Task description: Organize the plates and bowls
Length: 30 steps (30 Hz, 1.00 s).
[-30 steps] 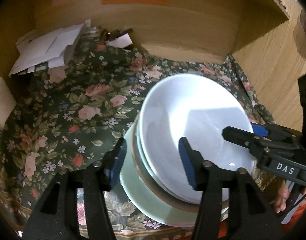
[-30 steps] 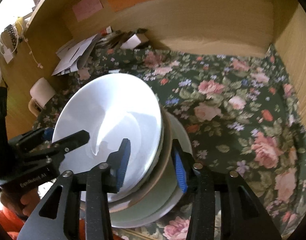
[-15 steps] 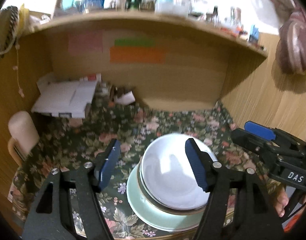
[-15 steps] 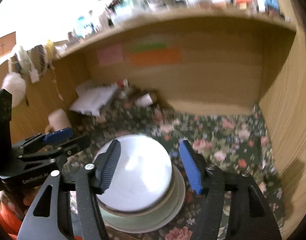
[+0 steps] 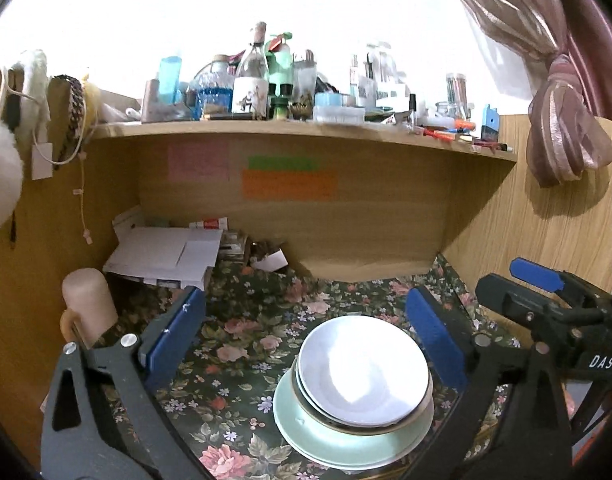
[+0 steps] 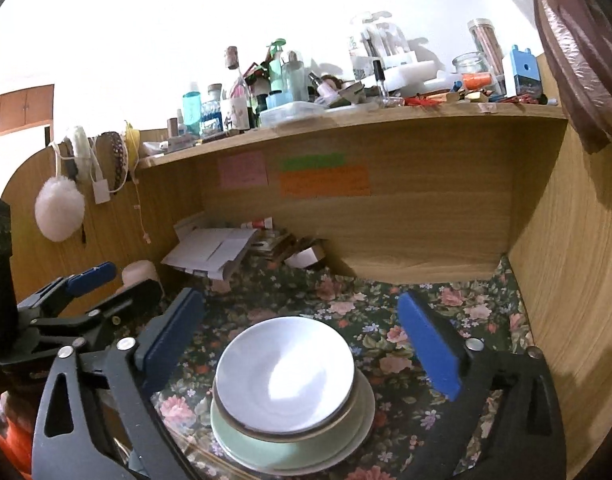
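Two views recorded one stack of dishes on the flowered cloth of the desk (image 5: 241, 344).

Left wrist view: the left gripper (image 5: 306, 340) had its blue-padded fingers (image 5: 173, 340) spread wide and opening, with nothing gripped. The white bowl (image 5: 364, 372) sat on a brown-rimmed dish, on a pale green plate (image 5: 306, 436), near the desk's front edge. The right gripper (image 5: 546, 300) showed at the right edge of the picture. Papers (image 5: 161, 256) lay in the back left corner.

Right wrist view: the right gripper (image 6: 301, 340) likewise stood wide and opening, its fingers (image 6: 428, 344) holding nothing; the white bowl (image 6: 285, 376) and green plate (image 6: 241, 444) lay below them. The left gripper (image 6: 101, 284) was at the left.
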Available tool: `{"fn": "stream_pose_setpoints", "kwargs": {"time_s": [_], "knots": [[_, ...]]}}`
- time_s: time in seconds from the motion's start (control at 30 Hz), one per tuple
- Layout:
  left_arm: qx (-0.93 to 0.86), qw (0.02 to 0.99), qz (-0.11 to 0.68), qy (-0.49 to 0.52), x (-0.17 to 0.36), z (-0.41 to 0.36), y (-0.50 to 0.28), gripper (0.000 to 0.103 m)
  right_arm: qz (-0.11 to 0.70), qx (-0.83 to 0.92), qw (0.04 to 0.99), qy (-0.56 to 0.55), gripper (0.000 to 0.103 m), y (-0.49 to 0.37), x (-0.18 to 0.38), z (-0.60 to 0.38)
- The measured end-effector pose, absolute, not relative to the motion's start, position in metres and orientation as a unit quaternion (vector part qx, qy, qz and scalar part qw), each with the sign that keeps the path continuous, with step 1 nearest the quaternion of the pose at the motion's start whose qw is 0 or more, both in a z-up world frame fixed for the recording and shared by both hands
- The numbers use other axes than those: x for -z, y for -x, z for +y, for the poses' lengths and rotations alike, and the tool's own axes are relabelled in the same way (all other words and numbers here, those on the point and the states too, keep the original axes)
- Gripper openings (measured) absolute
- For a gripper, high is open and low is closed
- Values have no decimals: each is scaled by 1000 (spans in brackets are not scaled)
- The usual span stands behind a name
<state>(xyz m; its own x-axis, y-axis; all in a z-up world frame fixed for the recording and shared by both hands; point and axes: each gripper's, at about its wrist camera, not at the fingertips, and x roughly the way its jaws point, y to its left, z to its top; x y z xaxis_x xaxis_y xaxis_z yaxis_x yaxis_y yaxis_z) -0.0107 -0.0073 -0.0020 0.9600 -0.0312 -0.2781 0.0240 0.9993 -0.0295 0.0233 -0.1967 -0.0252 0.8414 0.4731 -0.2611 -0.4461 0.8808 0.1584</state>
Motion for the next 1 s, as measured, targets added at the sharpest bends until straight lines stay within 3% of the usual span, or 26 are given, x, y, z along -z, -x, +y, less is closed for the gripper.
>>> {"fn": "stream_pose_setpoints", "kwargs": {"time_s": [1.0], "knots": [[21, 990, 138, 23, 7, -8, 18, 103, 134, -244, 960, -41, 103, -7, 24, -191]]}}
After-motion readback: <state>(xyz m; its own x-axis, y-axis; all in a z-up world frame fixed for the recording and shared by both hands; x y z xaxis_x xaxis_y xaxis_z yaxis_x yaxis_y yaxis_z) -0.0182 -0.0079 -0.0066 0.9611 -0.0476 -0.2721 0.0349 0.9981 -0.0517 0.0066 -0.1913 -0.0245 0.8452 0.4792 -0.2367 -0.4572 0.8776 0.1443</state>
